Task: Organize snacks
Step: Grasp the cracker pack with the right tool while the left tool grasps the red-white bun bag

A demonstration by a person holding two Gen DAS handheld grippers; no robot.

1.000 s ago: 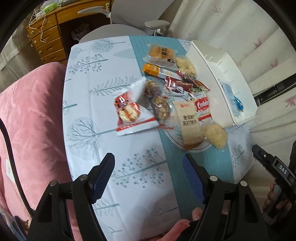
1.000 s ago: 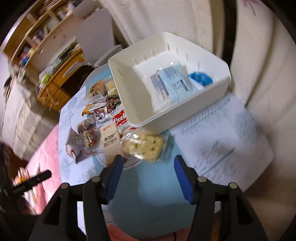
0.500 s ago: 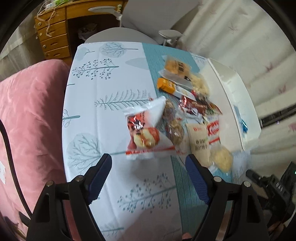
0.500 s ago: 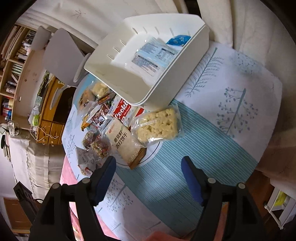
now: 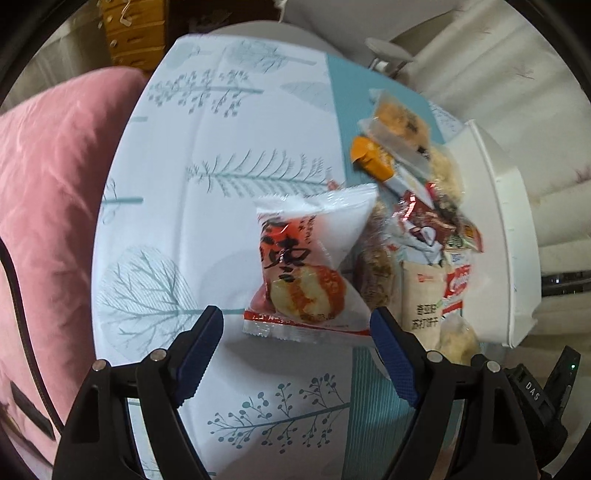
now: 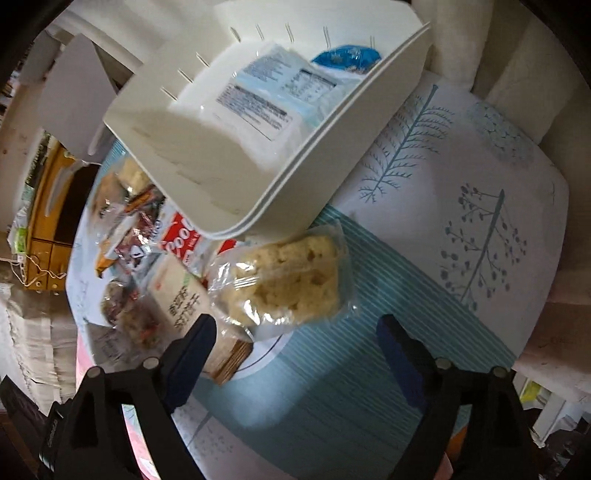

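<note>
A red-and-white snack packet (image 5: 308,269) lies on the tree-print tablecloth, just ahead of my open left gripper (image 5: 295,332), whose blue pads flank its near edge without touching it. A clear-wrapped pale rice cake (image 6: 284,280) lies in front of my right gripper (image 6: 295,332), whose jaws are opening with nothing between them. Behind the rice cake stands a white bin (image 6: 295,177) holding a pale blue packet (image 6: 273,96) and a round blue one (image 6: 347,57). A pile of several snacks (image 5: 417,229) lies between red packet and bin (image 5: 513,236).
A pink cushion (image 5: 48,221) borders the table on the left. A wooden drawer unit (image 5: 133,29) and a grey chair (image 6: 74,88) stand beyond the far edge. A beige biscuit packet (image 6: 181,291) lies left of the rice cake. The other gripper's black body (image 5: 535,398) shows lower right.
Both grippers have sunk towards the table and rolled. The red packet and the rice cake now loom large just ahead of the fingers. The right jaws stand wider.
</note>
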